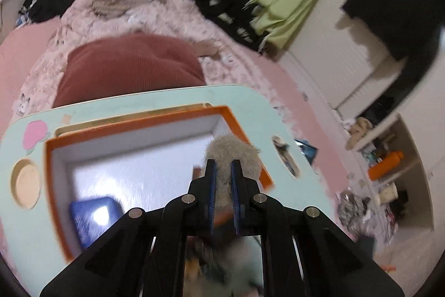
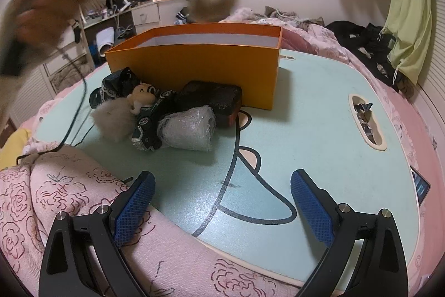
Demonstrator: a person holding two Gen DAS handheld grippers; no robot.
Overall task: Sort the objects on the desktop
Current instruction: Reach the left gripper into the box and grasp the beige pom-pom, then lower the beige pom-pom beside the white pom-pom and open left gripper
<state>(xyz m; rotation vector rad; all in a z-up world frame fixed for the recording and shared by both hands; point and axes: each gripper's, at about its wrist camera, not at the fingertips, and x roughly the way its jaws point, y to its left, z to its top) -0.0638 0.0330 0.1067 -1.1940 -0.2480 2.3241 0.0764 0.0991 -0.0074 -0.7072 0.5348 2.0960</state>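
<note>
left gripper [image 1: 223, 180] is clamping a grey fluffy pompom [image 1: 232, 149], the blue pads squeezing into the fur on both sides while the ball bulges out past the fingertips. what matters now is where the orange box [image 1: 133, 124] sits from those tips: it is lying straight below and ahead, its white floor filling the space under the jaws, with the pompom hanging over the far right corner just inside the rim (so the drop looks like a matter of letting go, not of travelling). a blue object [image 1: 93, 219] is already lying on the box floor, down to the left of the gripper.

right gripper [image 2: 221, 202] is hovering low over the near edge of the mint table [image 2: 319, 130] with its fingers spread wide and nothing between them. ahead and to its left, a pile is waiting against the box's near wall: a second fluffy ball [image 2: 115, 121], a small cartoon figurine [image 2: 141, 98], a green toy car [image 2: 148, 127], a bubble-wrapped bundle [image 2: 189, 130] and a dark case [image 2: 214, 99].

the right wrist view is showing what the left one cannot: that pile, the box's height, and the carried pompom hanging blurred above the far rim. the left view alone is showing the inside of the box.
</note>
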